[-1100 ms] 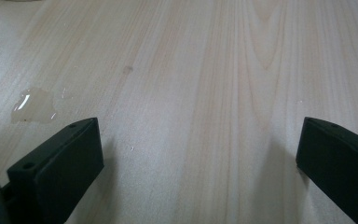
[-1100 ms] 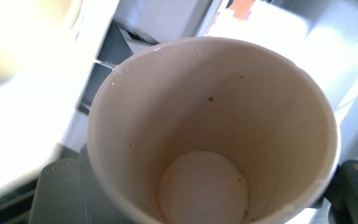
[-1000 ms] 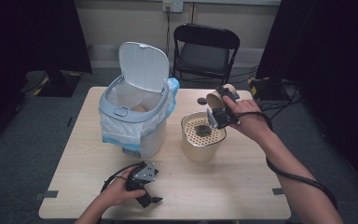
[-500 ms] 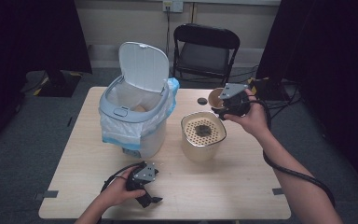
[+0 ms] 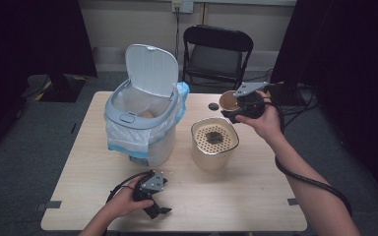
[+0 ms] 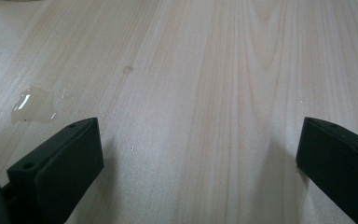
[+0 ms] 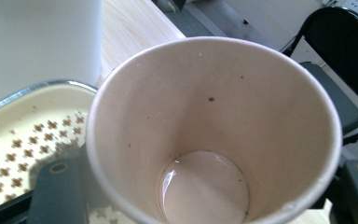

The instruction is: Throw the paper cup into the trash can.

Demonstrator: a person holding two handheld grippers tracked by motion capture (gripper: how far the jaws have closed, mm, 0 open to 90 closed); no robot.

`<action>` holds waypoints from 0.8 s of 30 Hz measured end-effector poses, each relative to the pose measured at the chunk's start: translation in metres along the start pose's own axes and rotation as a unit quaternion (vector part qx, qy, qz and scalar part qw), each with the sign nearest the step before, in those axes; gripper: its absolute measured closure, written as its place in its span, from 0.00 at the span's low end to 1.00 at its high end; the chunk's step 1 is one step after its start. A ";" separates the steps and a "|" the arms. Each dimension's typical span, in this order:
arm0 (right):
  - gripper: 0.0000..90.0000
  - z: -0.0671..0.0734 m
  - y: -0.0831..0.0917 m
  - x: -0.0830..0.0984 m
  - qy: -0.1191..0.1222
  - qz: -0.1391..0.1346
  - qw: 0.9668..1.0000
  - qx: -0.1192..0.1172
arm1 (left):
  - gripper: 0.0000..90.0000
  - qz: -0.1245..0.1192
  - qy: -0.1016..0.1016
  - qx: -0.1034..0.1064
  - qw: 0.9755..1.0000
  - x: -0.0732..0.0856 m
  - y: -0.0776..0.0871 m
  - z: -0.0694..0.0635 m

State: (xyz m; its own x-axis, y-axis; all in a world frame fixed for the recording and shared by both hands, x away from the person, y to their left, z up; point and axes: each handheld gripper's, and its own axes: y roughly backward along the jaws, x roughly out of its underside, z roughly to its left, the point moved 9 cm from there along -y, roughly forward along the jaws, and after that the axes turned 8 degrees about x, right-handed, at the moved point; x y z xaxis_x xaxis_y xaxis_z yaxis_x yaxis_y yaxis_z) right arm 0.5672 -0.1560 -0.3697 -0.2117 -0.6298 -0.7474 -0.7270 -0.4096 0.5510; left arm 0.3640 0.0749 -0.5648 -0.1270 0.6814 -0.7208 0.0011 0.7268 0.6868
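My right gripper [image 5: 235, 109] is shut on a paper cup [image 5: 228, 102], held in the air just behind and right of the cream strainer pot [image 5: 214, 147]. In the right gripper view the cup [image 7: 214, 116] faces the camera with its mouth. It holds specks and a thin film of liquid at the bottom, and black fingers [image 7: 58, 191] press its sides. A dark clump of dregs [image 5: 213, 136] lies on the pot's perforated top. My left gripper [image 5: 156, 205] rests near the table's front edge, open, with bare wood between its jaws [image 6: 200, 154].
A white bin [image 5: 142, 123] with raised lid and blue liner stands at the table's back left. A small dark disc [image 5: 212, 105] lies behind the pot. A puddle [image 6: 32, 103] sits on the wood near my left gripper. A black chair [image 5: 216, 54] stands beyond the table.
My right gripper has carried the cup up and back to the right, off the strainer pot's top. The left hand and gripper have stayed put.
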 end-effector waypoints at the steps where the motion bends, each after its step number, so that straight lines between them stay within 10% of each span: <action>1: 0.29 0.000 0.000 -0.002 -0.006 -0.004 1.000 -0.003 | 0.00 0.000 0.000 0.000 1.000 0.000 0.000 0.000; 24: 0.29 0.011 0.010 -0.025 -0.043 -0.012 0.998 -0.046 | 0.00 0.004 -0.002 0.001 1.000 0.001 0.001 0.000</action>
State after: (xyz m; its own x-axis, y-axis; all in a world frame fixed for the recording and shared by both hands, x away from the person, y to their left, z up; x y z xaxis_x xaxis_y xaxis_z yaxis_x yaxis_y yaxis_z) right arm 0.5579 -0.1365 -0.3495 -0.2527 -0.5611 -0.7883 -0.6704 -0.4859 0.5607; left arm 0.3640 0.0757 -0.5647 -0.1224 0.6878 -0.7155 0.0046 0.7213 0.6926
